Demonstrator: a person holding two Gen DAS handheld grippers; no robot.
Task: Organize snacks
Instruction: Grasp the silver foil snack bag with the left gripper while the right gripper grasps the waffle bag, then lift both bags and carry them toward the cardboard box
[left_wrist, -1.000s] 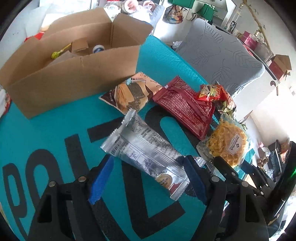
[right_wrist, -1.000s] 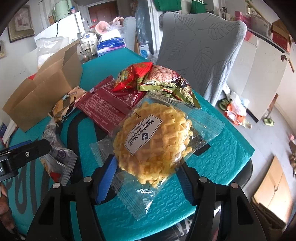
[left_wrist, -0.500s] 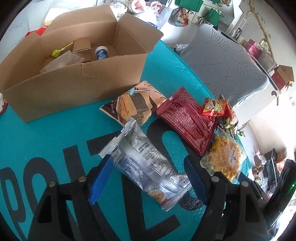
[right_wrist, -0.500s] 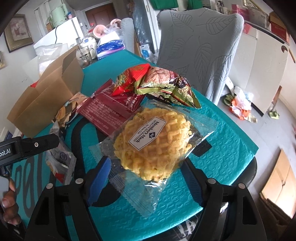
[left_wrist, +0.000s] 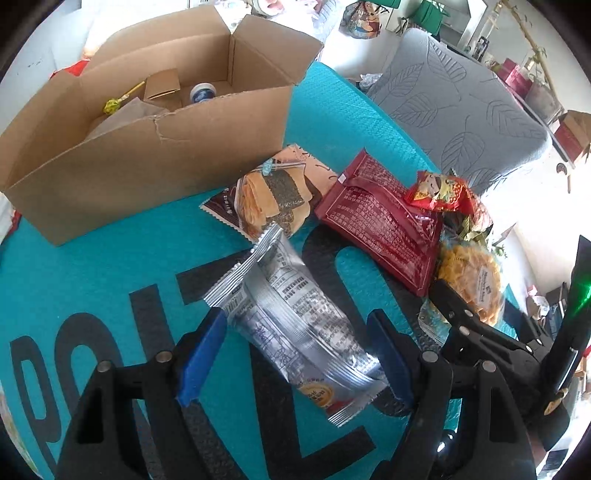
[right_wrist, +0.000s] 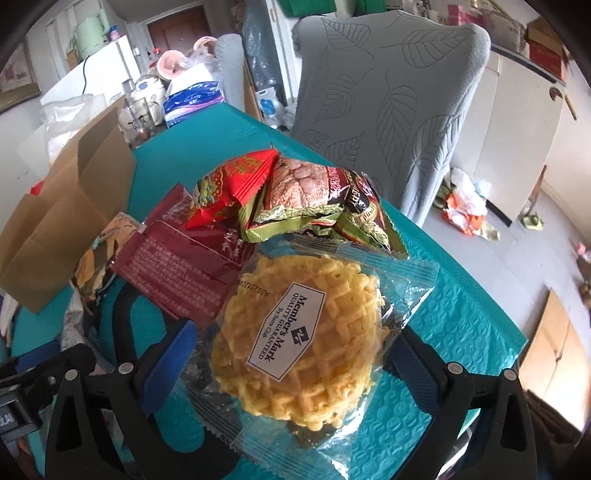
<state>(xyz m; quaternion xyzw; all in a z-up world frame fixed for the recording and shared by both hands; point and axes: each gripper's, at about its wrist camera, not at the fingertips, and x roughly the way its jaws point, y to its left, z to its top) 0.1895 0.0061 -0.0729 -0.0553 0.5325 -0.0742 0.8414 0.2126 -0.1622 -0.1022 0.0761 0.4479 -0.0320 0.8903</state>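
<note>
A silver snack packet (left_wrist: 295, 325) lies on the teal mat between the blue pads of my left gripper (left_wrist: 295, 354), which is open around it. A clear packet of yellow lattice crisps (right_wrist: 303, 343) lies between the pads of my right gripper (right_wrist: 295, 354), also open; it shows at the right of the left wrist view (left_wrist: 472, 280). Behind lie a dark red packet (left_wrist: 380, 218) (right_wrist: 184, 269), a seaweed cracker packet (left_wrist: 273, 195), a small red packet (right_wrist: 236, 188) and a green-brown packet (right_wrist: 314, 199). An open cardboard box (left_wrist: 147, 147) (right_wrist: 66, 206) stands at the back left.
The box holds a small carton (left_wrist: 162, 85), a jar lid (left_wrist: 203, 92) and a yellow lollipop (left_wrist: 110, 105). A grey leaf-patterned chair (right_wrist: 388, 96) stands behind the table. Cups and tissue packs (right_wrist: 192, 99) crowd the far edge. The table's right edge (right_wrist: 517, 332) drops to the floor.
The left gripper has risen and drawn back a little, the silver packet lying deeper between its pads. The right gripper has closed in on the crisps packet, which now fills the gap.
</note>
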